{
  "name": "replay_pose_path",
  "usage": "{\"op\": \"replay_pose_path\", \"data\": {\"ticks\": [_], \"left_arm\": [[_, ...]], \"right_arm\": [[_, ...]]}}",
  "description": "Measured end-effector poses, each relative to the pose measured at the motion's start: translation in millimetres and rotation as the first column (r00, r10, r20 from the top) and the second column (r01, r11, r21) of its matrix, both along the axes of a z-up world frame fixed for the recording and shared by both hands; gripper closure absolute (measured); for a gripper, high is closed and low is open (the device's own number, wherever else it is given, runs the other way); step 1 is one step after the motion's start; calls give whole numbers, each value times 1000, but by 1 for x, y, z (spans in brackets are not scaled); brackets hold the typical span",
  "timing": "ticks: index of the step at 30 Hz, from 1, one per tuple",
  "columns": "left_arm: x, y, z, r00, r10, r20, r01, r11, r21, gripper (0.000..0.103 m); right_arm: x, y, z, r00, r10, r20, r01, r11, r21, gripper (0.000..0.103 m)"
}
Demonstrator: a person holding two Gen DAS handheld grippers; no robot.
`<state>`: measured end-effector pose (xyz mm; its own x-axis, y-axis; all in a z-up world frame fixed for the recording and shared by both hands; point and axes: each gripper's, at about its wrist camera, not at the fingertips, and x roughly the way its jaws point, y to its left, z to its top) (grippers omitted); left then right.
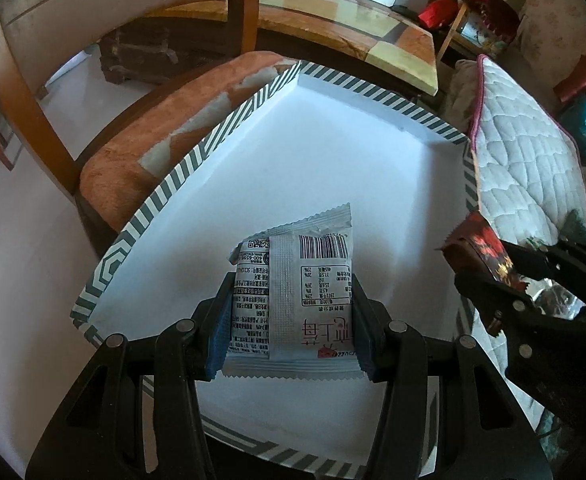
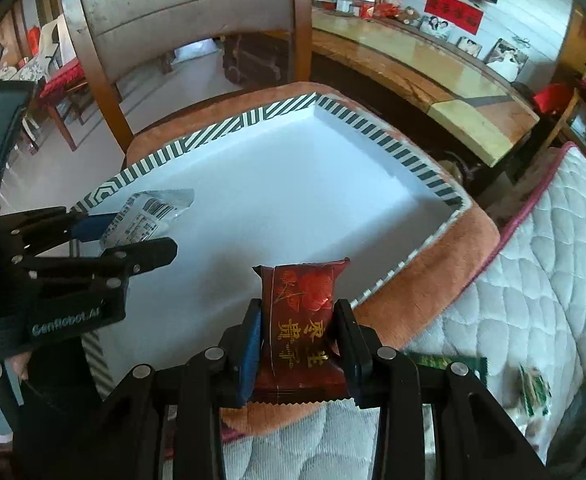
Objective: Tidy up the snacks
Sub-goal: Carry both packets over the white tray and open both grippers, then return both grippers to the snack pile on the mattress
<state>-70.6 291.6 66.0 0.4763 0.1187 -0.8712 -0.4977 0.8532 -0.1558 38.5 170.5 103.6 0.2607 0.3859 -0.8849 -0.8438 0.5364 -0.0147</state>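
Observation:
My left gripper (image 1: 291, 312) is shut on a white snack packet (image 1: 293, 296) with a barcode and holds it above the white inside of a shallow box with a striped rim (image 1: 197, 160). My right gripper (image 2: 297, 344) is shut on a dark red snack packet (image 2: 301, 316) with gold characters, over the box's near right edge (image 2: 377, 286). The left gripper (image 2: 125, 240) with its white packet (image 2: 149, 216) shows at the left of the right wrist view. The red packet (image 1: 481, 252) and right gripper (image 1: 505, 276) show at the right of the left wrist view.
The box sits on an orange chair cushion (image 1: 133, 152) with a wooden chair back (image 2: 181, 32) behind. A white quilted cushion (image 2: 533, 280) lies to the right, with green snack packets (image 2: 533, 392) on it. A wooden table (image 2: 453, 92) stands beyond.

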Motion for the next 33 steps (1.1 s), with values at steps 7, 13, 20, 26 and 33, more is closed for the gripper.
{"op": "replay_pose_path", "data": {"ticks": [7,13,20,26,33], "left_arm": [[3,4,-4,1000,13,-11,-13,1000,21,53],[4,9,-10,999,29,-31,-28,999,23,53],[4,11,-13,999,34,-32,-35,999,-20,51],[-1,10,-9,999,31,-12,-31,999,-26,39],[-8,3,10,999,24,24,-24,1000,-15,37]], "right_arm": [[12,17,-9,999,14,-37,-13,1000,22,69],[12,31,-17,997,33,-67,-31,999,30,69],[7,22,-14,995,24,-92,-17,997,70,67],[-4,9,7,999,12,-45,-7,995,101,56],[-15,-13,22,1000,-13,-18,15,994,112,54]]}}
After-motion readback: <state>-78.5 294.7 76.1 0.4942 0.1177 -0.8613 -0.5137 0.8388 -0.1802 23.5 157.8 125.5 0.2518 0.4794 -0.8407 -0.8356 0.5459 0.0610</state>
